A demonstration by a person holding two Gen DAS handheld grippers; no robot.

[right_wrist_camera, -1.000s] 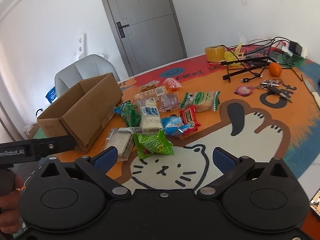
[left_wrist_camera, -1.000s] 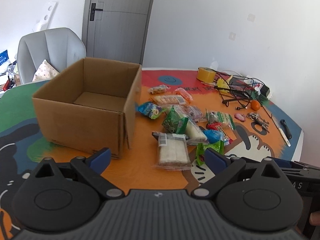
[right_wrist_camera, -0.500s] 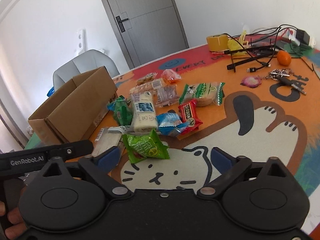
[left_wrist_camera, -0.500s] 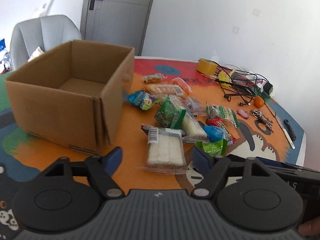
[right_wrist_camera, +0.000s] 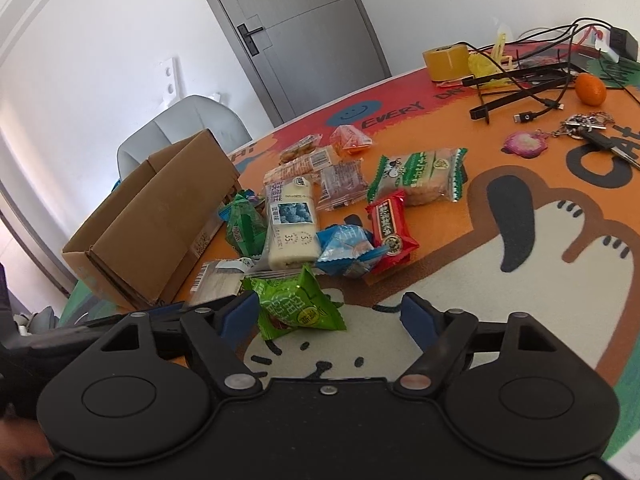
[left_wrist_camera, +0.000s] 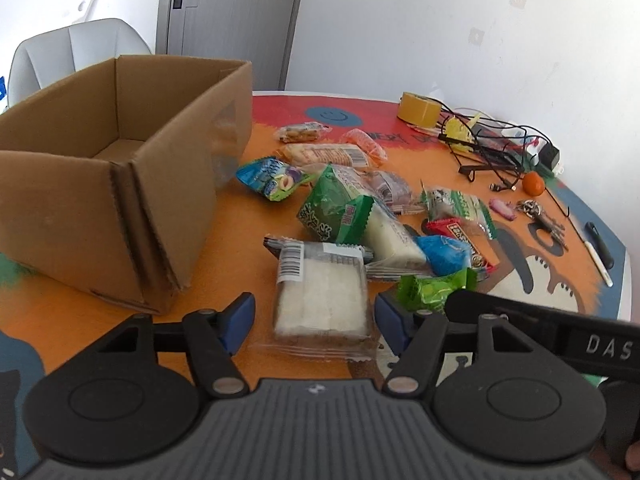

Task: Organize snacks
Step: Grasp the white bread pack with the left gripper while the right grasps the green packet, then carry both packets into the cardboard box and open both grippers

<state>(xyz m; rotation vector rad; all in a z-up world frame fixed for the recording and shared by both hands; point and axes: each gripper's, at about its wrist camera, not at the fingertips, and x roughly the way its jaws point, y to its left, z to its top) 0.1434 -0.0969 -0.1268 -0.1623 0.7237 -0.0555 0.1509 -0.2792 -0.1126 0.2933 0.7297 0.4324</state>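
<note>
While the cardboard box (left_wrist_camera: pixel 120 184) seemingly lay empty, all snacks (left_wrist_camera: pixel 344 216) were left beside it, both grippers being held open, nothing gripped.

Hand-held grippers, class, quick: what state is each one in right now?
Left hand-held gripper: open, empty, straddling the clear cake packet.
Right hand-held gripper: open, empty, beside the green snack packet.

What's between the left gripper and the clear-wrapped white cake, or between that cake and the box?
Nothing visible. The left gripper is open, and the clear-wrapped white cake lies between its fingers. From there to the cardboard box, only bare mat shows; the other snacks lie beyond and right.
</note>
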